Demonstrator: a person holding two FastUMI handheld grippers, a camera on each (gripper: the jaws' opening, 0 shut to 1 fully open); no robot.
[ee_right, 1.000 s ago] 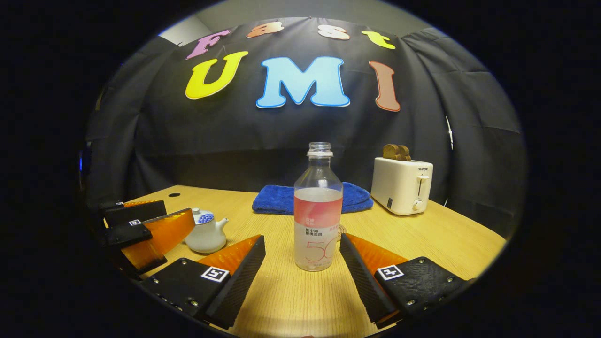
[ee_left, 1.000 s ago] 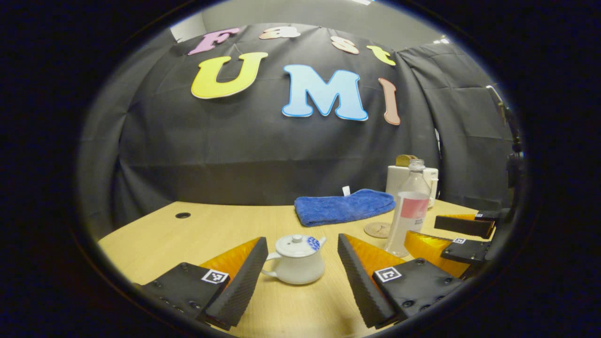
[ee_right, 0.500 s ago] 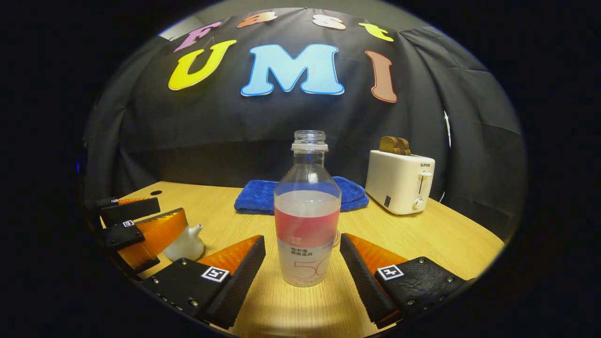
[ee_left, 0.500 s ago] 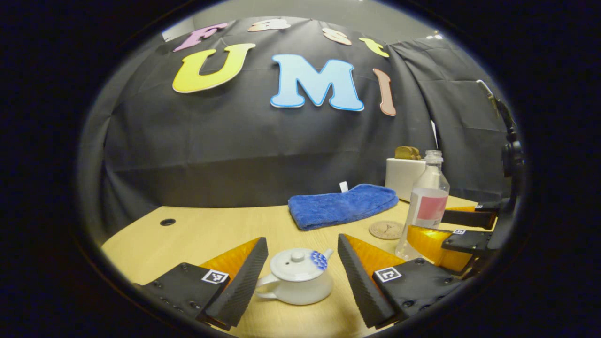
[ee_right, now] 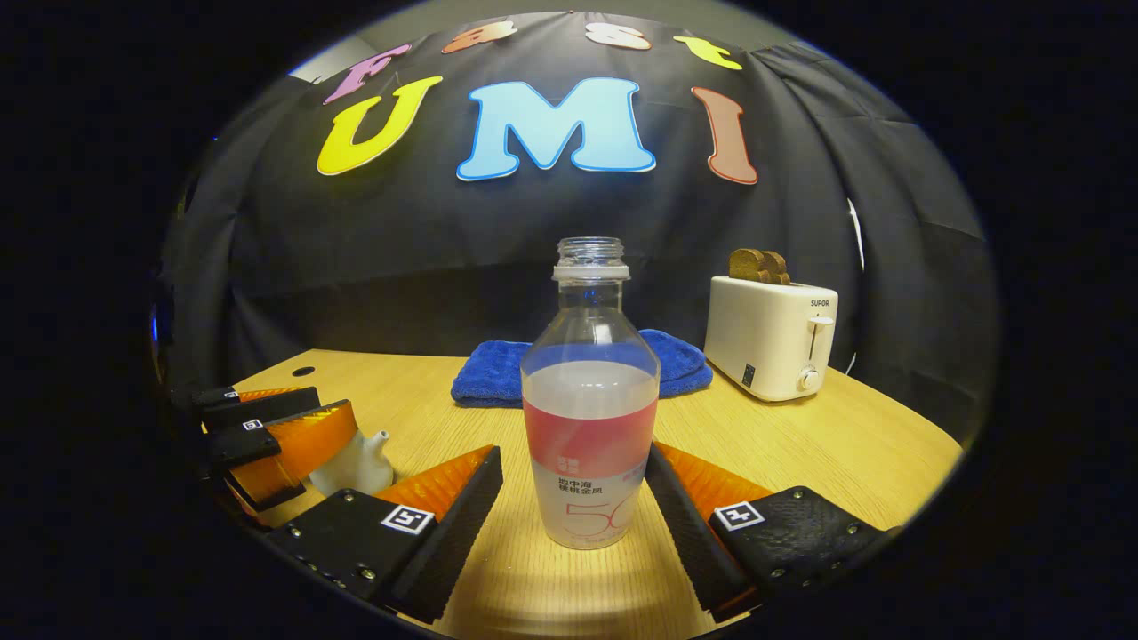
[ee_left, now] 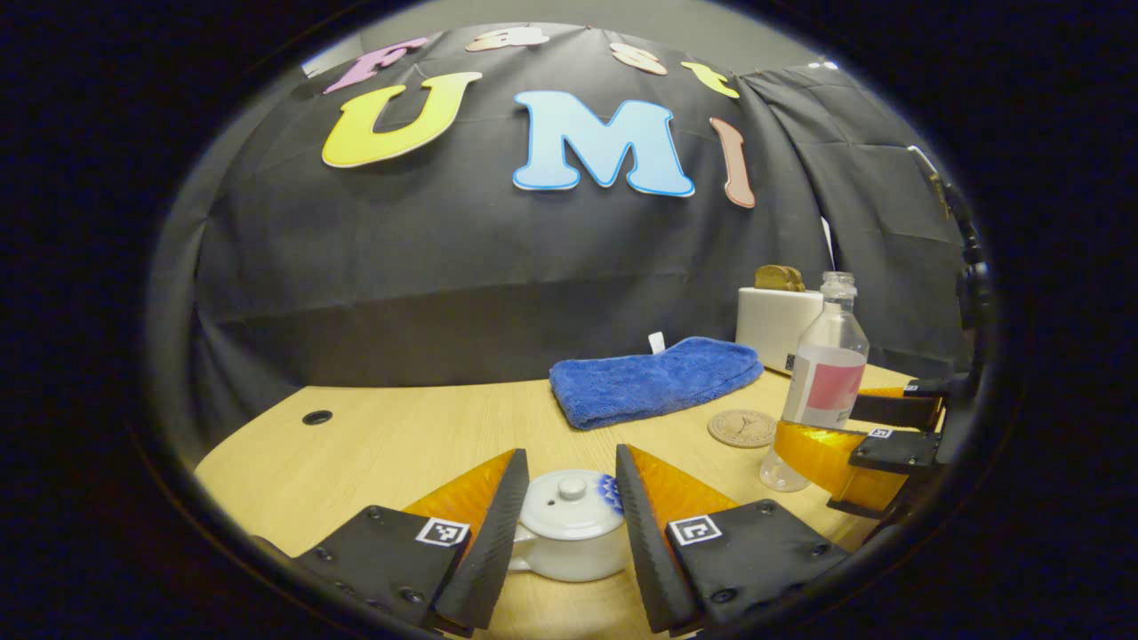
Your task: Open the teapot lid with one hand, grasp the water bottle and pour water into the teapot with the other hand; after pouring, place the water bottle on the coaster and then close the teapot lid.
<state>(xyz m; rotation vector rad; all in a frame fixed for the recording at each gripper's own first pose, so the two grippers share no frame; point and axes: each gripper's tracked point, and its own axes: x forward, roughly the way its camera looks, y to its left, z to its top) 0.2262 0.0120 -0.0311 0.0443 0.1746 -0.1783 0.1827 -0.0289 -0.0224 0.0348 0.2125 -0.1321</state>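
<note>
Flanking teapot and bottle, both grippers parted

Left gripper [ee_left: 569, 520] fingers stand apart on either side of the small white ceramic teapot [ee_left: 569, 533], close to its lid [ee_left: 569, 502] but with no clear contact; the lid sits on. Right gripper [ee_right: 573, 498] fingers are spread around the uncapped clear plastic water bottle with a pink label [ee_right: 591, 418], which stands upright on the light wooden worktop [ee_right: 845, 444]; touch cannot be told. Both grippers are held low and level. Beyond lie a round brown coaster [ee_left: 742, 428], a folded blue towel [ee_left: 653, 380] and a white toaster [ee_right: 772, 336].
</note>
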